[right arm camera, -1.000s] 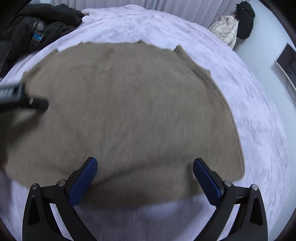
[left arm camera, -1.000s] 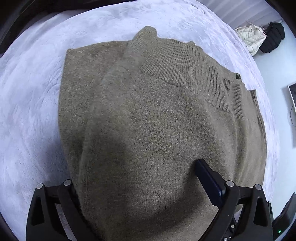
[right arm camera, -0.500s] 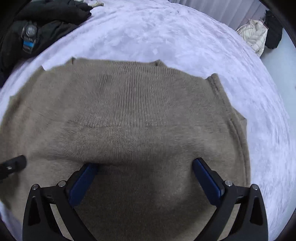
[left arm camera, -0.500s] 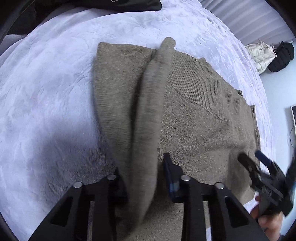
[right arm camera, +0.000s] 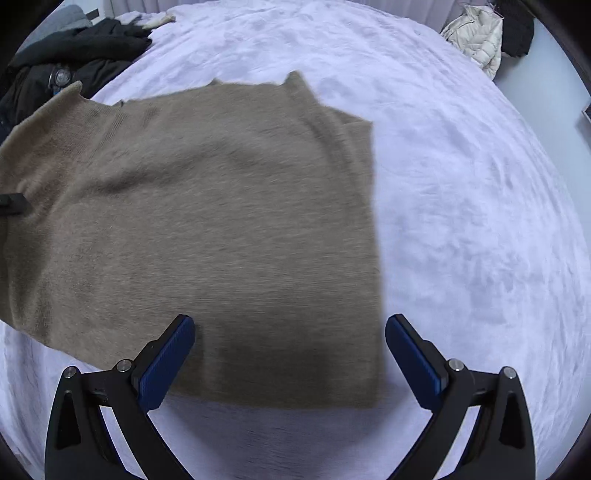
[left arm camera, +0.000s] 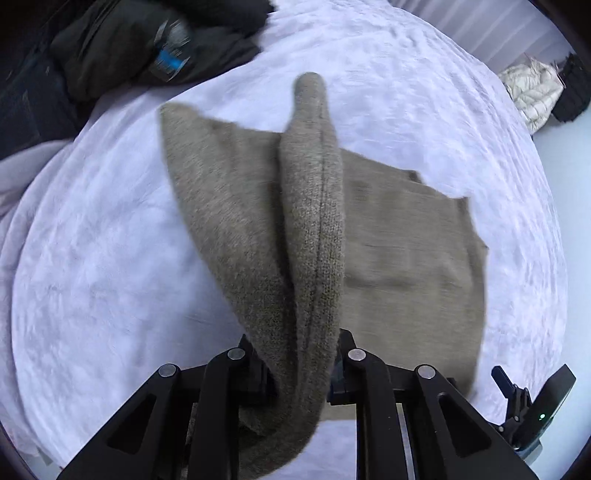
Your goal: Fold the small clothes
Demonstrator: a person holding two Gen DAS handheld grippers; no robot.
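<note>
Brown knit sweater (right arm camera: 207,229) partly lifted from the bed (right arm camera: 461,221), one fold clamped in the left tongs (left arm camera: 299,365).

A raised ridge of the sweater (left arm camera: 314,221) runs up out of the left tongs, whose jaws are closed together on the fabric; the remainder lies flat on the bed's pale plush cover (left arm camera: 92,258). The right tongs (right arm camera: 290,354) stand wide apart above the sweater's near hem, gripping nothing; whether they touch the cloth cannot be told. Dark clothing (right arm camera: 74,55) is piled at the bed's far left corner. A cream puffer jacket (right arm camera: 476,37) and a black garment (right arm camera: 517,33) hang beyond the far right edge.
</note>
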